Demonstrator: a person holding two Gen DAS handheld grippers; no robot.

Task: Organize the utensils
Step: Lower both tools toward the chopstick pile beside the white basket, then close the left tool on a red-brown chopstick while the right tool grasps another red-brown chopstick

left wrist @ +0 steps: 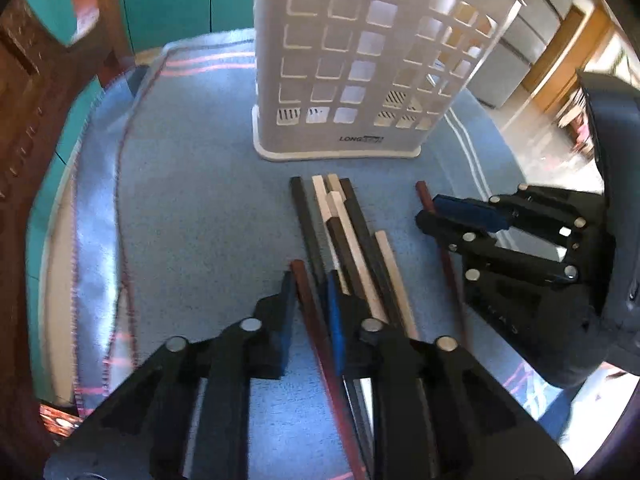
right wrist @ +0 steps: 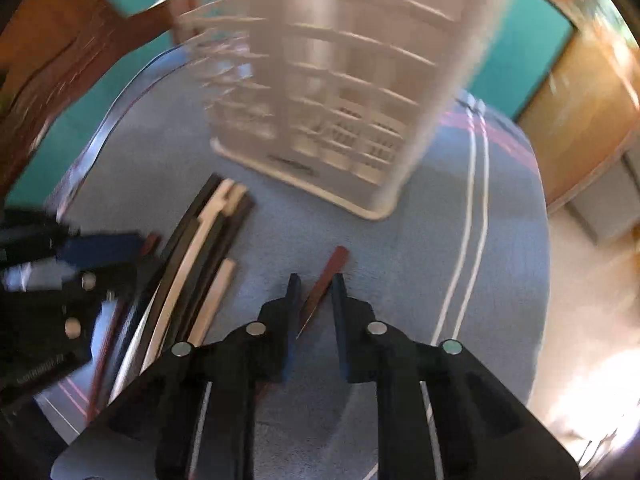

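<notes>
The left gripper is matte black plastic with angular linkage arms, round silver pivot pins and blue pads lining its fingers. The right gripper is built the same, with faint pale lettering on its body.

We see a blue cloth spread over the surface, with pink stripes near its far left corner and a pair of white stripes running along its right side. Its stitched hem curls up at the left edge. Beyond it stands a teal wall — and dark carved woodwork, perhaps a chair back, though the fisheye bends it too much to be sure. To the right lie grey cabinets and a tan wooden panel.
</notes>
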